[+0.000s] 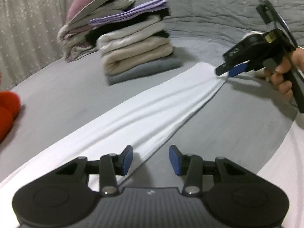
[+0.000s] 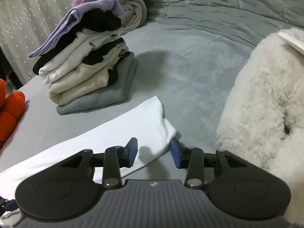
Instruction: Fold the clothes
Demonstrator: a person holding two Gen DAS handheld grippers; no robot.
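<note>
A white garment point(image 1: 144, 112) lies folded into a long band across the grey bed point(image 1: 57, 87), running from my left gripper point(image 1: 151, 159) up to my right gripper point(image 1: 225, 74). My left gripper stands open over the near end, with the cloth's edge under its left finger and nothing pinched. A hand point(image 1: 281, 79) holds the right gripper, and the band narrows into gathers at its tips. In the right wrist view my right gripper point(image 2: 153, 152) is open, and the garment's far end point(image 2: 144, 117) lies loose on the bed between its fingers.
A tall stack of folded clothes point(image 1: 136, 45) point(image 2: 85, 66) stands just beyond the band. Behind it lie a purple pillow point(image 1: 91, 1) and a quilt point(image 1: 209, 9). An orange plush thing point(image 2: 11, 114) is at the left edge, a white fluffy mass point(image 2: 266, 104) at the right.
</note>
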